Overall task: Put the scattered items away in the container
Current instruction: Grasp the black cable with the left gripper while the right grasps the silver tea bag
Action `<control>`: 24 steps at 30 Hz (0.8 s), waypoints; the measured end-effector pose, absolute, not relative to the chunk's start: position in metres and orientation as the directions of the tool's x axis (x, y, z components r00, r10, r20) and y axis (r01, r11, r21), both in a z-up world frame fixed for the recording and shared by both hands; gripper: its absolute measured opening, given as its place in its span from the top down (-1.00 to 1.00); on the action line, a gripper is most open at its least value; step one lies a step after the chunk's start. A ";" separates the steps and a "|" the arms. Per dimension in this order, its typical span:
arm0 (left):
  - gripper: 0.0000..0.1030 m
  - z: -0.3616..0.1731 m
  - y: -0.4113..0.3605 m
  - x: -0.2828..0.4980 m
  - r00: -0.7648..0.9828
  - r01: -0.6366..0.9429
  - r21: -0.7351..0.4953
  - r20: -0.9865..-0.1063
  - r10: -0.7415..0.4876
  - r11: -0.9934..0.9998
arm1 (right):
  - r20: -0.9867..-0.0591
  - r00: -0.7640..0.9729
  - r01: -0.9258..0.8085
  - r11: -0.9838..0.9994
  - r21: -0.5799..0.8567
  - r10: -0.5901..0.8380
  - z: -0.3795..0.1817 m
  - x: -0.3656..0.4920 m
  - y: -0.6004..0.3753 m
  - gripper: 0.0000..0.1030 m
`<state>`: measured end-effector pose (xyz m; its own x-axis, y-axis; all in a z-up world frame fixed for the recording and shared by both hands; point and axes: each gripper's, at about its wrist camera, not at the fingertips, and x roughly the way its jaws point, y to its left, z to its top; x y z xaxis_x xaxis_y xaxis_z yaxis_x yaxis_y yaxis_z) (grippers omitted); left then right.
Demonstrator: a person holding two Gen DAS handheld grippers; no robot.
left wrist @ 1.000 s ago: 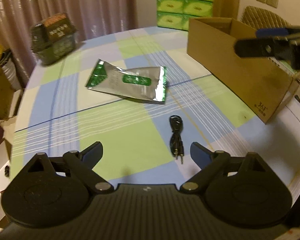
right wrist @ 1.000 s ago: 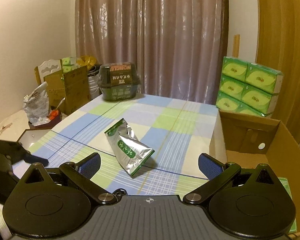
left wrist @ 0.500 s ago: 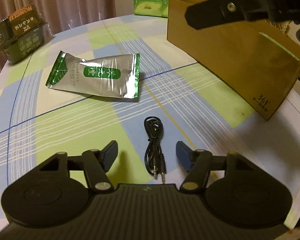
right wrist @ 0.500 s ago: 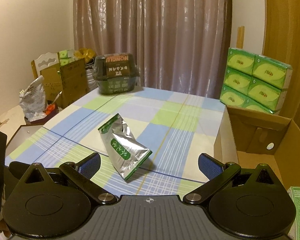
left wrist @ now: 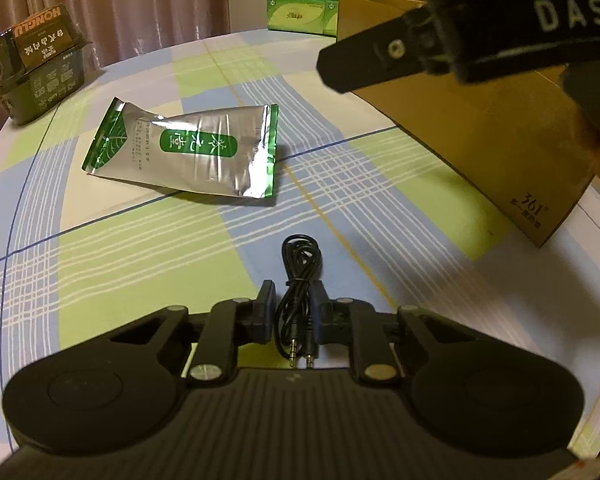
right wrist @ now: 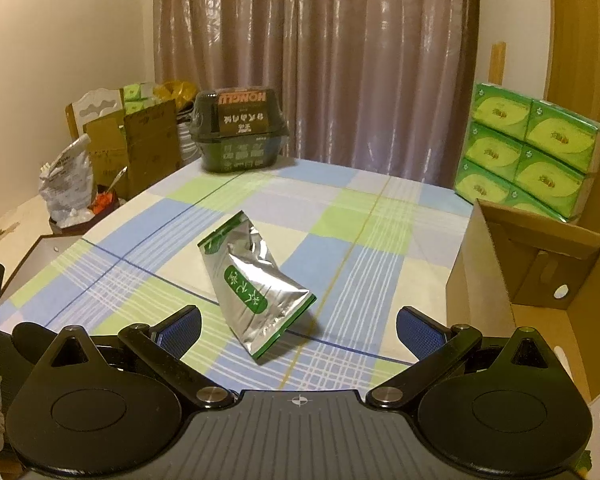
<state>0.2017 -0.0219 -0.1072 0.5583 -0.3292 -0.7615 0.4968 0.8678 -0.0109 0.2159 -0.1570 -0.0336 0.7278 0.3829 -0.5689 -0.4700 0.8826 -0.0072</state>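
currently the left gripper (left wrist: 293, 312) is closing its jaws on the coiled black audio cable (left wrist: 299, 280), which is lying on the checked desk (left wrist: 140, 264); the pads are now pressing the bundle from both sides near its twin plug end, with the loop end reaching forward. judged as handling: light, limp, likely to sag or uncoil, so a hold across the bundled strands is suiting it best. the right gripper (right wrist: 298, 330) is hovering with jaws wide apart and nothing in them, the silver-green foil pouch (right wrist: 252, 292) lying just ahead of them. the cardboard box (right wrist: 540, 288) is standing open to the right.
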 end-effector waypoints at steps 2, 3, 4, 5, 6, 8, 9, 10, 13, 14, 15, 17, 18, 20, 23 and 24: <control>0.75 -0.107 -0.021 0.202 0.559 0.495 -0.012 -0.761 -0.329 0.869 | -0.574 0.726 -0.471 0.882 -0.014 0.379 -0.035 0.217 -0.155 -0.96; 0.75 -0.106 -0.020 0.202 0.564 0.491 -0.007 -0.760 -0.324 0.871 | -0.578 0.724 -0.471 0.882 -0.016 0.377 -0.036 0.218 -0.154 -0.96; 0.76 -0.105 -0.018 0.202 0.571 0.485 -0.001 -0.757 -0.317 0.875 | -0.581 0.722 -0.473 0.881 -0.018 0.376 -0.037 0.219 -0.153 -0.96; 0.76 -0.103 -0.015 0.202 0.579 0.476 0.002 -0.753 -0.312 0.879 | -0.584 0.720 -0.475 0.880 -0.020 0.375 -0.038 0.220 -0.152 -0.96; 0.76 -0.101 -0.011 0.203 0.586 0.466 0.001 -0.749 -0.308 0.885 | -0.585 0.719 -0.478 0.878 -0.024 0.375 -0.039 0.221 -0.151 -0.96; 0.76 -0.096 -0.001 0.206 0.601 0.441 0.003 -0.743 -0.293 0.897 | -0.590 0.715 -0.486 0.874 -0.031 0.376 -0.040 0.223 -0.149 -0.96; 0.76 -0.094 0.005 0.208 0.608 0.426 0.004 -0.742 -0.283 0.905 | -0.592 0.712 -0.490 0.871 -0.034 0.377 -0.041 0.225 -0.148 -0.96; 0.76 -0.093 0.011 0.210 0.613 0.410 0.006 -0.742 -0.271 0.912 | -0.594 0.710 -0.494 0.869 -0.036 0.379 -0.041 0.226 -0.147 -0.96; 0.76 -0.091 0.028 0.219 0.628 0.365 0.009 -0.740 -0.239 0.931 | -0.603 0.699 -0.511 0.859 -0.045 0.384 -0.045 0.231 -0.141 -0.96; 0.77 -0.090 0.033 0.222 0.633 0.352 0.008 -0.739 -0.232 0.936 | -0.607 0.694 -0.519 0.854 -0.048 0.388 -0.046 0.233 -0.138 -0.96; 0.77 -0.089 0.038 0.226 0.639 0.339 0.009 -0.736 -0.224 0.941 | -0.612 0.687 -0.529 0.847 -0.051 0.392 -0.048 0.235 -0.135 -0.96; 0.77 -0.088 0.046 0.233 0.651 0.320 0.020 -0.731 -0.204 0.947 | -0.620 0.675 -0.550 0.833 -0.059 0.401 -0.050 0.240 -0.129 -0.96; 0.77 -0.088 0.050 0.236 0.656 0.310 0.026 -0.729 -0.194 0.951 | -0.624 0.668 -0.563 0.824 -0.067 0.405 -0.052 0.243 -0.125 -0.96; 0.77 -0.088 0.059 0.242 0.661 0.290 0.019 -0.727 -0.186 0.957 | -0.629 0.660 -0.585 0.806 -0.089 0.410 -0.054 0.249 -0.117 -0.96; 0.76 -0.092 0.071 0.252 0.659 0.267 -0.007 -0.728 -0.188 0.964 | -0.638 0.647 -0.613 0.782 -0.111 0.416 -0.059 0.259 -0.107 -0.96; 0.76 -0.095 0.074 0.255 0.651 0.268 -0.009 -0.735 -0.188 0.964 | -0.642 0.644 -0.618 0.777 -0.116 0.416 -0.061 0.264 -0.104 -0.96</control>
<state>0.2551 0.0738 -0.0950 0.6514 -0.1876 -0.7352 0.2676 0.9635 -0.0088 0.2637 -0.1036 -0.0611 0.6437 0.4163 -0.6421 -0.6183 0.7773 -0.1159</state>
